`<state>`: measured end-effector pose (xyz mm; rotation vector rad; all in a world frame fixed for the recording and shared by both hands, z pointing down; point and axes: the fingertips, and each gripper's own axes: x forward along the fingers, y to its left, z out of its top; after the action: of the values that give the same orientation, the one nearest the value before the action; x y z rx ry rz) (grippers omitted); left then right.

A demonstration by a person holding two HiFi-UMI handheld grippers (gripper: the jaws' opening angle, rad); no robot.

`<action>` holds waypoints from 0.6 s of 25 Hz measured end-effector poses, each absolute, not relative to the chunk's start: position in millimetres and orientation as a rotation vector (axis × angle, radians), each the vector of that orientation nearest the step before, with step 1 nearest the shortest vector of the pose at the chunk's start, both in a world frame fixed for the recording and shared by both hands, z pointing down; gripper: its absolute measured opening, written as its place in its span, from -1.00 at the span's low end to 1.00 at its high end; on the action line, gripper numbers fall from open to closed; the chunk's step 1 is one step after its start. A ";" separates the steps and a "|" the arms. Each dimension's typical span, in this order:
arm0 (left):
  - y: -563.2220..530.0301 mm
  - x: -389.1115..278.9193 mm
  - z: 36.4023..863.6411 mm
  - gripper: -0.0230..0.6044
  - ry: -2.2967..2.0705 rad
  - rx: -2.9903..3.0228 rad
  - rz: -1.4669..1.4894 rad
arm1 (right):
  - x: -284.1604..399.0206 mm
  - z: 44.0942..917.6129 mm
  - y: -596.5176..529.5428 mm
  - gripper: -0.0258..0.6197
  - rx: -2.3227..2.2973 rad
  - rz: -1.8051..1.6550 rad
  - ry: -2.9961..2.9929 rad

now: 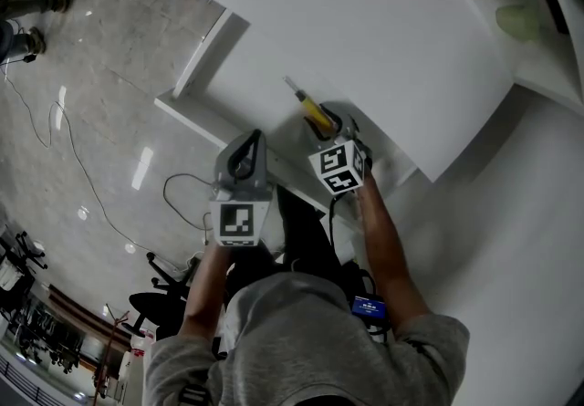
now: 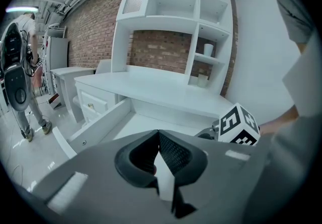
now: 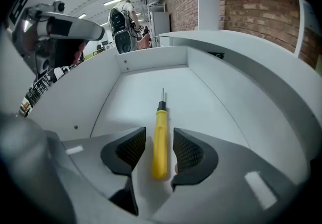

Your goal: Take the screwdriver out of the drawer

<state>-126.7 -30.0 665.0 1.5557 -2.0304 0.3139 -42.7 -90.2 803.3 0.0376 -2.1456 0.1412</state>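
The screwdriver (image 3: 160,140) lies flat on the floor of the open drawer (image 3: 151,62), its yellow handle toward the camera and its thin metal shaft pointing at the far wall. The right gripper (image 3: 157,150) is tipped down into the drawer with its jaws well apart. The handle lies between the two ribbed pads with a sliver of white floor showing on either side, so nothing is clamped. In the head view only the shaft and the upper part of the handle of the screwdriver (image 1: 308,109) show. The rest is covered by the right gripper (image 1: 327,128) and its marker cube. The left gripper (image 1: 248,150) hangs just beside it over the drawer's (image 1: 201,53) near edge. In its own view the left gripper (image 2: 159,153) has its jaws pressed together with nothing between them. Its grey body blocks most of the drawer floor there, so the screwdriver cannot be seen from that side, though the right gripper's cube pokes in at the right. Beyond it stands the white table (image 2: 166,92) with shelves above. A cup (image 2: 208,49) on one shelf is too small to make out further. A person (image 2: 20,82) stands at the far left, partly cut off by the frame.
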 end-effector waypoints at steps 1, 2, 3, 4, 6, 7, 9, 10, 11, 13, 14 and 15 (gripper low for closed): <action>-29.6 -126.6 665.9 -0.89 -2.029 1.554 0.318 | -42.4 805.1 -89.4 -0.38 0.036 0.142 -2.142; -29.2 -126.0 667.1 -0.89 -2.026 1.552 0.321 | -41.9 806.9 -88.7 -0.40 0.035 0.144 -2.140; -28.9 -125.2 668.1 -0.89 -2.021 1.549 0.320 | -41.4 808.4 -88.2 -0.43 0.036 0.145 -2.137; -28.8 -124.5 668.6 -0.89 -2.018 1.546 0.314 | -40.8 809.5 -88.0 -0.47 0.040 0.143 -2.134; -28.9 -124.6 667.7 -0.89 -2.016 1.545 0.310 | -40.6 809.9 -88.8 -0.59 0.052 0.131 -2.132; -29.2 -125.2 666.8 -0.89 -2.016 1.550 0.317 | -41.1 809.4 -89.4 -0.63 0.057 0.125 -2.132; -30.1 -126.0 665.1 -0.89 -2.019 1.564 0.328 | -41.9 808.5 -90.2 -0.64 0.060 0.119 -2.133; -30.3 -125.7 664.7 -0.89 -2.020 1.568 0.328 | -42.0 808.2 -90.4 -0.64 0.060 0.118 -2.134; -30.2 -125.3 664.0 -0.89 -2.020 1.567 0.326 | -42.1 807.6 -90.6 -0.65 0.060 0.118 -2.135; -28.8 -124.7 661.6 -0.89 -2.016 1.564 0.327 | -41.9 804.9 -90.6 -0.65 0.058 0.116 -2.138; -28.2 -124.9 659.9 -0.89 -2.016 1.562 0.328 | -41.8 803.1 -90.5 -0.65 0.057 0.115 -2.140; -28.0 -125.3 658.2 -0.89 -2.020 1.561 0.326 | -41.8 801.6 -90.2 -0.66 0.054 0.116 -2.144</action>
<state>-125.3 -28.0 658.2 1.5606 -2.0196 0.3264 -41.8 -90.2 801.6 0.0543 -2.1439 0.1155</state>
